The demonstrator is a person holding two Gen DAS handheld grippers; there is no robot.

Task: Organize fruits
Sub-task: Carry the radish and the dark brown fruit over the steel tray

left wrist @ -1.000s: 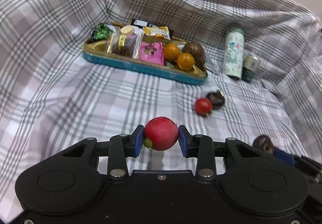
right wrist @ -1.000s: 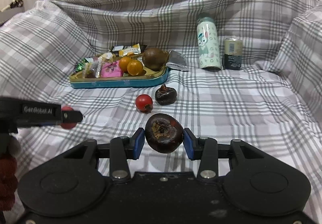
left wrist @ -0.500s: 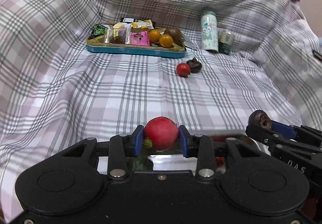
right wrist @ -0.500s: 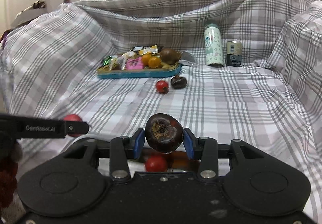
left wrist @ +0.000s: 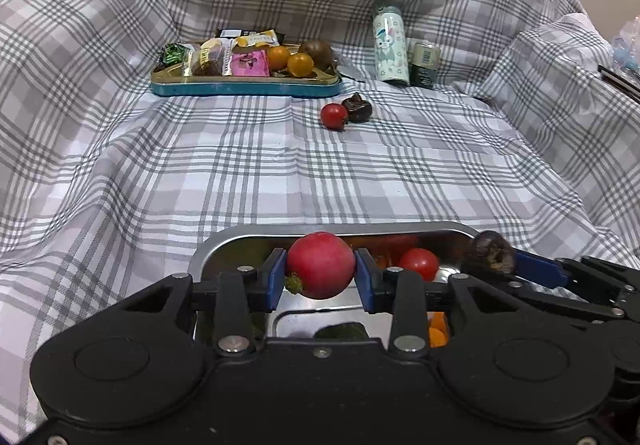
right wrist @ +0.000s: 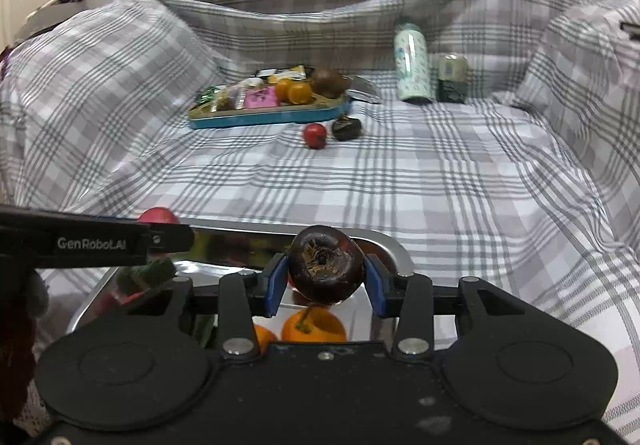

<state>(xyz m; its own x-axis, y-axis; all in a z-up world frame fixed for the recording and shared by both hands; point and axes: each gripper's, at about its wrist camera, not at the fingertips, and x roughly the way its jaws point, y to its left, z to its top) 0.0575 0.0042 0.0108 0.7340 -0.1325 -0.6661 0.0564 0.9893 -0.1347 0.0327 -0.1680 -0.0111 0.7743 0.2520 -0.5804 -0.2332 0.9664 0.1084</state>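
over a shiny steel tray (left wrist: pixel 456 228), left wrist view: left gripper (left wrist: pixel 321 277) clamps round red radish (left wrist: pixel 321 264) | right wrist view: right gripper (right wrist: pixel 326 281) clamps dark brown water chestnut (right wrist: pixel 325 263) above small orange fruits (right wrist: pixel 314 327) in tray

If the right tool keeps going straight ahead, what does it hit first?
Probably the metal tray's far rim if level; past that, bare cloth, then the dark fruit. Depth is unclear.

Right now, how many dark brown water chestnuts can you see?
2: one water chestnut clamped in the right gripper above the steel tray, one on the checked cloth beside a red tomato. The tray may hide more.
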